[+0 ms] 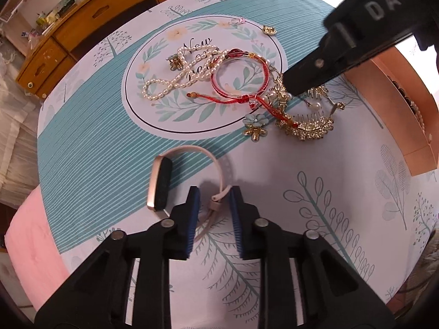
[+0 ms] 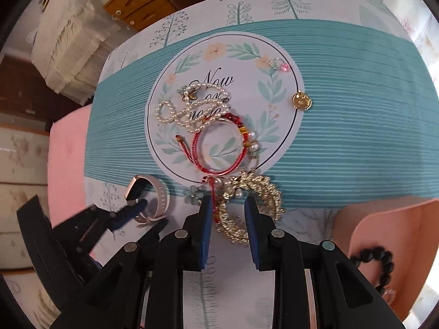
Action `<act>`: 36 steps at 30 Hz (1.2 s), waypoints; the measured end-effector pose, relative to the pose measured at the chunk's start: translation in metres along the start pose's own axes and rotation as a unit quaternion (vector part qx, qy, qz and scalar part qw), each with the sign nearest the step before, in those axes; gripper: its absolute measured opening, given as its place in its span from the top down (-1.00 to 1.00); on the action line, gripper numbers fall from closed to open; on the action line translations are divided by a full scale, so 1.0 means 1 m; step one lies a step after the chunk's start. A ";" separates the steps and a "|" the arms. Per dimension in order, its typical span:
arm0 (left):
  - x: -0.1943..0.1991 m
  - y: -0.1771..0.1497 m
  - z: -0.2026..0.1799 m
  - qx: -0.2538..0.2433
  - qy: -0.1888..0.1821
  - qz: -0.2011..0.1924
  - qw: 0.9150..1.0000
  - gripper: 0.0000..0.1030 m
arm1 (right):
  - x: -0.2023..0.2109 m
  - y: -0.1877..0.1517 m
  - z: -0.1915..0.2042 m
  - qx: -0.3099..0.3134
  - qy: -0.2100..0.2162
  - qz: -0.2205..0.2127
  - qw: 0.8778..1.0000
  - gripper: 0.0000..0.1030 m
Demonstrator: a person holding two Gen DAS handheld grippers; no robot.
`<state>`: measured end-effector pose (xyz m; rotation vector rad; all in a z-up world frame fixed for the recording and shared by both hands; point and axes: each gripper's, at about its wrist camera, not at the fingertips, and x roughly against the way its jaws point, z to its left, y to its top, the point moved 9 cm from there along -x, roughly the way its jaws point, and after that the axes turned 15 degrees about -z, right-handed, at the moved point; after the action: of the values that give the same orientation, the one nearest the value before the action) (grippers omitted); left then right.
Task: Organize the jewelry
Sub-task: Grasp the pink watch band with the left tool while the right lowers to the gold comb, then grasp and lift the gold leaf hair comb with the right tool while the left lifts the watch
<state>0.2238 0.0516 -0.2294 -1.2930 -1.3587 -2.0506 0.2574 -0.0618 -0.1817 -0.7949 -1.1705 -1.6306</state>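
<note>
Right tool point(image 2: 228, 213) gapes around the gold hair comb point(image 2: 248, 208), light, spiky, snag-prone, best pinched on its stiff spine, while the left tool point(image 1: 213, 205) spreads about the springy watch strap point(image 1: 219, 175).

Looks like a home, likely a bedroom. Wooden drawer unit point(image 1: 82, 24) with small knobs, clutter on top. Folded white bedding point(image 2: 68, 41) stacked beside it. Work surface is a printed tablecloth point(image 1: 96, 104) with leaf and tree pattern, a pink mat point(image 1: 30, 235) under its edge.
</note>
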 end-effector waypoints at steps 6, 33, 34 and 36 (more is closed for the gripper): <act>0.001 -0.001 0.001 0.013 -0.002 -0.001 1.000 0.62 | -0.018 0.000 0.002 -0.061 -0.004 0.003 0.998 0.74; 0.001 -0.001 0.003 0.048 -0.028 -0.011 0.998 0.62 | -0.036 -0.005 0.021 0.027 -0.086 -0.002 0.996 0.87; 0.001 -0.002 0.004 0.048 -0.029 -0.011 0.998 0.62 | -0.035 -0.006 0.020 0.028 -0.083 0.001 0.996 0.87; 0.002 -0.003 0.003 0.047 -0.030 -0.012 0.998 0.62 | -0.034 -0.010 0.016 0.022 -0.076 0.007 0.997 0.87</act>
<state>0.2224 0.0563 -0.2286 -1.3144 -1.4850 -1.9522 0.2597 -0.0348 -0.2097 -0.9105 -1.2994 -1.5485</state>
